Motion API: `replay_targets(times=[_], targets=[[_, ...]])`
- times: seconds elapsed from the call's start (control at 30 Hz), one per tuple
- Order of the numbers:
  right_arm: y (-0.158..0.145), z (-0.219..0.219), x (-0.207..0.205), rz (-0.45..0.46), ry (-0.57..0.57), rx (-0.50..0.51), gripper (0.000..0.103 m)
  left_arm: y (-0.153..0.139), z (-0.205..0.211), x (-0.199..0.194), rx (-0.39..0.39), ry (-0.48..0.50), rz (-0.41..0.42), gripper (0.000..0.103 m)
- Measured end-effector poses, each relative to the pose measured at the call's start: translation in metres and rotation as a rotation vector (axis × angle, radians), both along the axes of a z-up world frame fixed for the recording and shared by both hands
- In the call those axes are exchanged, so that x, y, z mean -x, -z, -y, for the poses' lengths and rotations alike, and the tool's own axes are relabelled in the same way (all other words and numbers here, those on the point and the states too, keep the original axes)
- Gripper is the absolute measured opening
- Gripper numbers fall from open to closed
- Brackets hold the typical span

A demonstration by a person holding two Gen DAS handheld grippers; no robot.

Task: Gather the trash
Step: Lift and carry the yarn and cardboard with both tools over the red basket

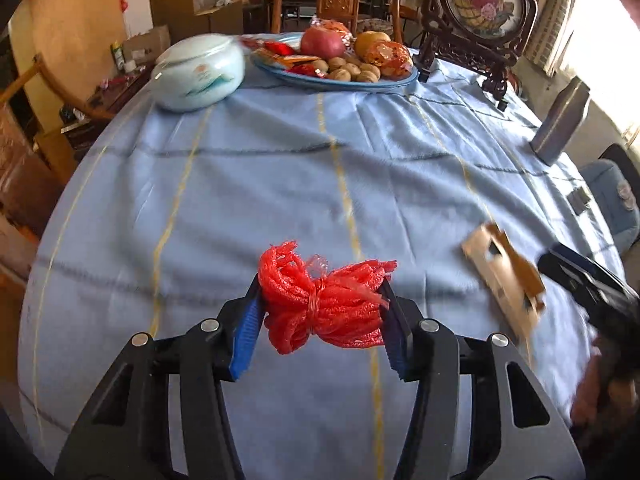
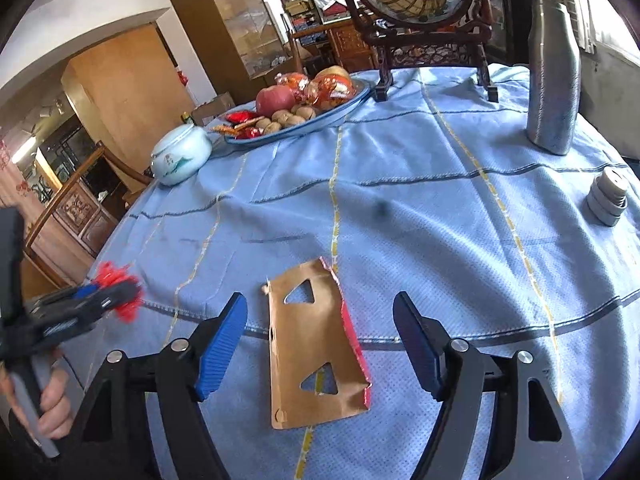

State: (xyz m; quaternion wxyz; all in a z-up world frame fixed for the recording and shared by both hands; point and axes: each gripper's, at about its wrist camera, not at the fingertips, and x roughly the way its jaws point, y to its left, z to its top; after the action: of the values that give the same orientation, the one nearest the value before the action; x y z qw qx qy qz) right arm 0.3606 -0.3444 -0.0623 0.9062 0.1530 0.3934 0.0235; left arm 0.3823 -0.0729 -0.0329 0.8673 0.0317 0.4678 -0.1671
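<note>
A bundle of red foam fruit netting sits between the blue pads of my left gripper, which is shut on it just above the blue tablecloth. From the right wrist view the same netting shows at the far left in that left gripper, held by a hand. A torn piece of brown cardboard packaging with triangular cut-outs and a red edge lies flat on the cloth. My right gripper stands open over it, pads well apart on either side, not touching. In the left wrist view the cardboard is blurred.
At the far side stand a blue plate of fruit, walnuts and wrapped sweets, a pale lidded ceramic jar and a carved wooden picture screen. On the right are a tall metal bottle and a stack of round grey discs. Wooden chairs surround the table.
</note>
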Motion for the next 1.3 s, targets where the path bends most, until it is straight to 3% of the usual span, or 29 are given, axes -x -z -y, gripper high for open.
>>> replay_targets(times=[0.4, 0.7, 0.83, 1.1, 1.13, 1.23, 1.3], targets=[[0.014, -0.015, -0.004, -0.061, -0.042, 0.05, 0.082, 0.031, -0.025, 0.025, 0.018, -0.027, -0.009, 0.053], [0.022, -0.022, -0.009, -0.095, -0.064, 0.083, 0.087, 0.026, -0.019, 0.04, -0.007, 0.01, 0.051, 0.055], [0.023, -0.028, -0.01, -0.1, -0.077, 0.108, 0.089, 0.028, -0.019, 0.039, -0.002, 0.019, 0.031, 0.055], [0.03, -0.048, -0.01, -0.115, -0.106, 0.268, 0.09, 0.033, -0.023, 0.034, 0.013, 0.002, -0.009, 0.059], [0.029, -0.049, -0.009, -0.113, -0.107, 0.277, 0.086, 0.033, -0.023, 0.034, 0.011, 0.001, -0.01, 0.059], [0.025, -0.048, -0.005, -0.091, -0.109, 0.287, 0.058, 0.034, -0.022, 0.034, 0.004, -0.002, -0.016, 0.063], [0.024, -0.045, -0.004, -0.089, -0.113, 0.248, 0.058, 0.035, -0.023, 0.033, 0.004, -0.006, -0.021, 0.065]])
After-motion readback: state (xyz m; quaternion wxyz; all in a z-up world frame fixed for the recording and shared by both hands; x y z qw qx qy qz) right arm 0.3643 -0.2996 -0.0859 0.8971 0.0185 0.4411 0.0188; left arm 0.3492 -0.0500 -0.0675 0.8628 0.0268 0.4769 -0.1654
